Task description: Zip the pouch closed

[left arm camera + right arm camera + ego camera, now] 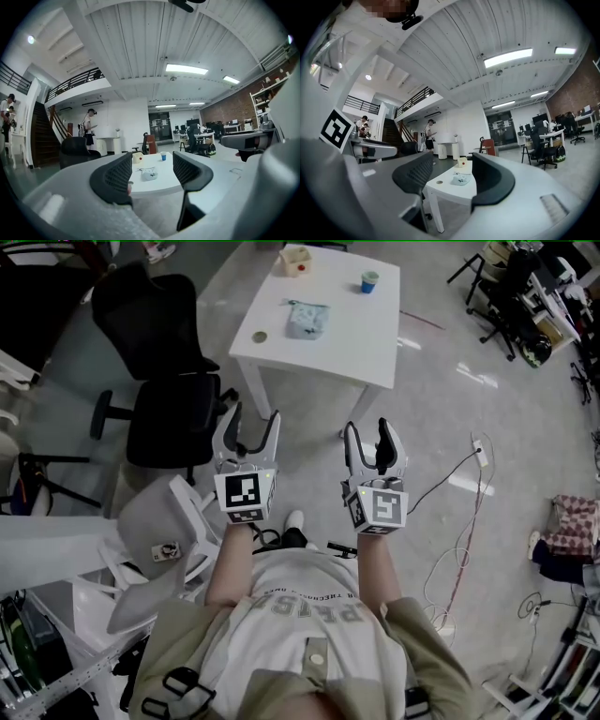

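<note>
Pouch point(307, 319): lies flat about the middle of the table point(366, 343), slightly toward its left edge. It is well apart from both grippers. The state of its zip cannot be made out at this range.
Other items on table: a small box point(294, 259) at the far left corner, a blue cup point(369, 281) by the far edge, and a round disc point(260, 337) near the near left corner.
Left gripper point(253, 423): held level and aimed at the table. Its fingers point(115, 178) are spread, with nothing between them.
Right gripper point(367, 432): held level beside the left. Its fingers point(490, 180) are spread wide and hold nothing.
Stage: judged to be the approach; no contact has been made.
Risk, dragging: the pouch is soft and unanchored. If the slider is pulled while the fabric end is not pinched, the pouch is likely to be dragged rather than zipped.
Risk, slip: the pull tab is expected to be small and could be missed or lost from the fingers.
Risk, floor: a cable point(450, 474) lies on the floor by the right side and could be caught underfoot.
</note>
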The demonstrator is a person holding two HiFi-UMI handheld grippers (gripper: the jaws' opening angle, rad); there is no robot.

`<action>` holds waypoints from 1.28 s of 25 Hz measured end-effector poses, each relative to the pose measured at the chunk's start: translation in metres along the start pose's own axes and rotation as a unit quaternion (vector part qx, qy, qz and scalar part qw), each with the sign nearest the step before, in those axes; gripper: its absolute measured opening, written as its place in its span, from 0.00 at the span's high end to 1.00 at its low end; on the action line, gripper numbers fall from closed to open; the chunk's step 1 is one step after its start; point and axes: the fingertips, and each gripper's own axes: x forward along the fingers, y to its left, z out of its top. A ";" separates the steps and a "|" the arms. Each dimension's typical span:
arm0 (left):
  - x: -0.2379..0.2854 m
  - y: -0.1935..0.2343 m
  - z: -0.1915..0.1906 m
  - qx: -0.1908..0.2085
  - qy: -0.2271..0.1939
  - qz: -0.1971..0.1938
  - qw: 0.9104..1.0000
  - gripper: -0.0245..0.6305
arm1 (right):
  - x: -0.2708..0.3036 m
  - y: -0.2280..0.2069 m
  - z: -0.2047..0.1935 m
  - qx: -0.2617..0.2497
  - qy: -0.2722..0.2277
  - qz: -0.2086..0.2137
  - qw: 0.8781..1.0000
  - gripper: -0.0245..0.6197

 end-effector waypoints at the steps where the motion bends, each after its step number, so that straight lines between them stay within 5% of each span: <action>1: 0.008 0.005 0.003 0.000 -0.005 -0.002 1.000 0.53 | 0.008 0.000 0.001 -0.001 -0.002 -0.001 1.000 0.60; 15: 0.060 0.050 -0.017 -0.008 0.011 -0.012 1.000 0.53 | 0.071 0.002 -0.017 0.013 0.010 -0.021 1.000 0.60; 32: 0.149 0.049 -0.039 -0.003 0.043 -0.007 0.999 0.53 | 0.140 -0.049 -0.043 0.006 0.043 -0.029 0.999 0.60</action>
